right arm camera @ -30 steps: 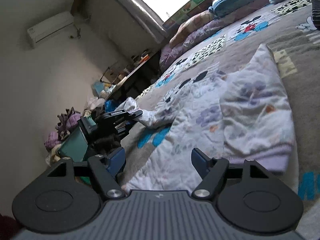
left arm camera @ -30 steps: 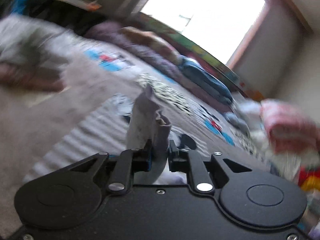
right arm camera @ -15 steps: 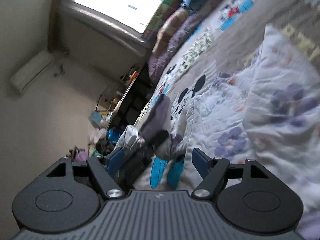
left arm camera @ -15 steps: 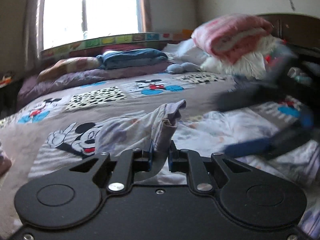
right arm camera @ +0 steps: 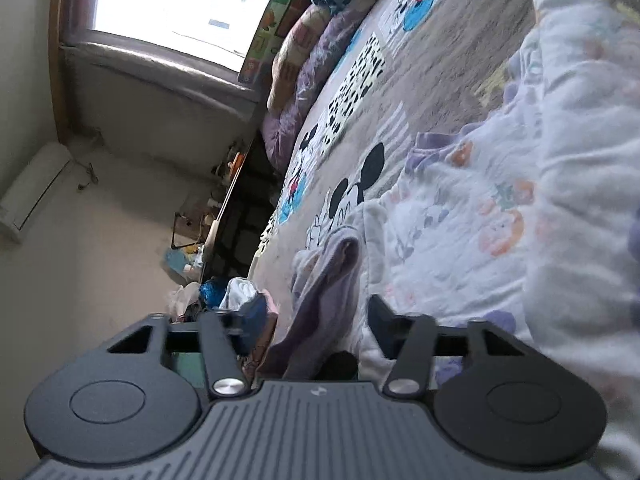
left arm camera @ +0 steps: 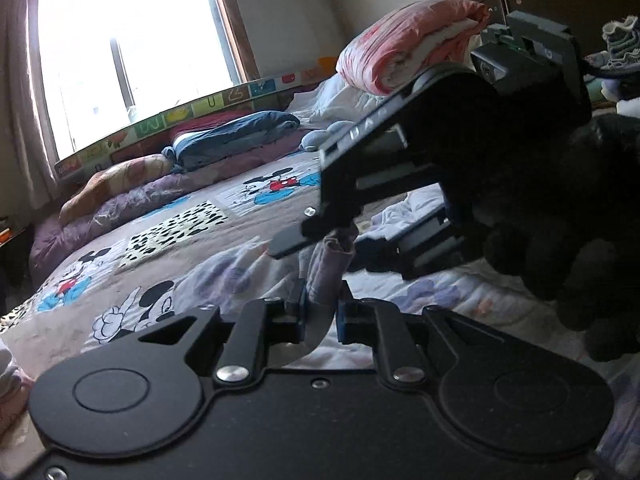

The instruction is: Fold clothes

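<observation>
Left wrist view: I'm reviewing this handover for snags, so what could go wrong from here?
1. The left tongs pinch only the lilac cuff, a narrow hold that may slip if pulled.
2. The right tongs stand open around that same cuff, close to the left ones; closing now could clash with them.
3. The rest of the floral garment lies crumpled on the bed, so a fold may trap wrinkles.

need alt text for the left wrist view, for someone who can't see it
The left gripper pinches a lilac cuff of a floral garment over a cartoon-mouse bedspread. The right gripper, in a dark-gloved hand, reaches in with jaws apart around it.
</observation>
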Tool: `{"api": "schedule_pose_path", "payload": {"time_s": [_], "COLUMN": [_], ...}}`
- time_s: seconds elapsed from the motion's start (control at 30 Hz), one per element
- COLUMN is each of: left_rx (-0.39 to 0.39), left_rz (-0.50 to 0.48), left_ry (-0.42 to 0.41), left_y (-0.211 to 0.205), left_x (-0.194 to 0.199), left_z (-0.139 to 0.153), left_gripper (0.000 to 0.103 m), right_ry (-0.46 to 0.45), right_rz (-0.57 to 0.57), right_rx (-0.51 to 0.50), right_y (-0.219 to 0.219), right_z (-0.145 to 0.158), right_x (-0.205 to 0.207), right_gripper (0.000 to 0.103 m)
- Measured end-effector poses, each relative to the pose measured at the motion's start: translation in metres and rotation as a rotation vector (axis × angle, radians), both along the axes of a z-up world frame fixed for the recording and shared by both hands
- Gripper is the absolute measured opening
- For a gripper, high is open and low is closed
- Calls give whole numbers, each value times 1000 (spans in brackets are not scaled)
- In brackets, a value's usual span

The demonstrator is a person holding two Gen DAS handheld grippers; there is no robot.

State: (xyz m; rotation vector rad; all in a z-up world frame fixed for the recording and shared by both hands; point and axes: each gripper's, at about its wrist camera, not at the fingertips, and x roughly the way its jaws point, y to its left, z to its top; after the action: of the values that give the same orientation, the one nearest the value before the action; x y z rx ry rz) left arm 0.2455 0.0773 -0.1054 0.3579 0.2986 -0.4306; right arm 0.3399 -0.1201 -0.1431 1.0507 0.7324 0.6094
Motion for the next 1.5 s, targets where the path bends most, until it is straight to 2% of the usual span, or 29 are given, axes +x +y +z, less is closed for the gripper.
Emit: {"api": "schedule_pose_path", "payload": {"time_s": [0.1, 0.17, 0.23, 0.27, 0.47, 0.67, 0.77, 0.9, 0.97, 1.0, 1.03, 1.1, 1.3, 1.5], "left_rx": [-20, -65, -134, -170, -281, -327, -329, -322, -322, -314, -297, -263, -203, -146], "left_rz": [2, -7, -4, 3, 67, 69, 61, 43, 30, 34, 50, 61, 15, -51], "left_ry": [-4, 6, 27, 38, 171, 325, 368, 426, 448, 450, 444, 416, 342, 326], "left_y": [6, 14, 26, 33, 59, 66, 67, 66, 62, 59, 54, 44, 14, -16], "left_x": [-3, -10, -16, -19, -38, -63, -76, -89, -94, -96, -97, -101, -109, -109], "left_z": [4, 10, 16, 18, 15, 6, 1, -1, -2, -2, -2, 1, 18, 22], "left_gripper": [14, 20, 47, 50, 51, 51, 51, 48, 34, 23, 20, 8, 7, 7], "right_ry": [-29, -56, -82, -95, -163, -193, -207, -218, -218, -220, -221, -224, -232, -237], "right_rz": [-33, -42, -40, -39, -48, -80, -97, -119, -128, -131, -133, -137, -161, -201], "right_rx": [-44, -60, -74, -81, -126, -182, -210, -246, -261, -267, -273, -280, -285, -298], "right_y": [-2, -2, -3, -3, -12, -37, -49, -66, -74, -78, -81, -87, -106, -131], "right_z": [6, 12, 20, 24, 50, 69, 79, 88, 90, 90, 91, 92, 98, 104], "right_x": [-2, -3, -3, -4, -3, -2, -1, 0, 1, 0, 0, 1, 0, -1], "right_gripper": [18, 14, 13, 12, 12, 11, 11, 11, 11, 11, 11, 11, 11, 11]}}
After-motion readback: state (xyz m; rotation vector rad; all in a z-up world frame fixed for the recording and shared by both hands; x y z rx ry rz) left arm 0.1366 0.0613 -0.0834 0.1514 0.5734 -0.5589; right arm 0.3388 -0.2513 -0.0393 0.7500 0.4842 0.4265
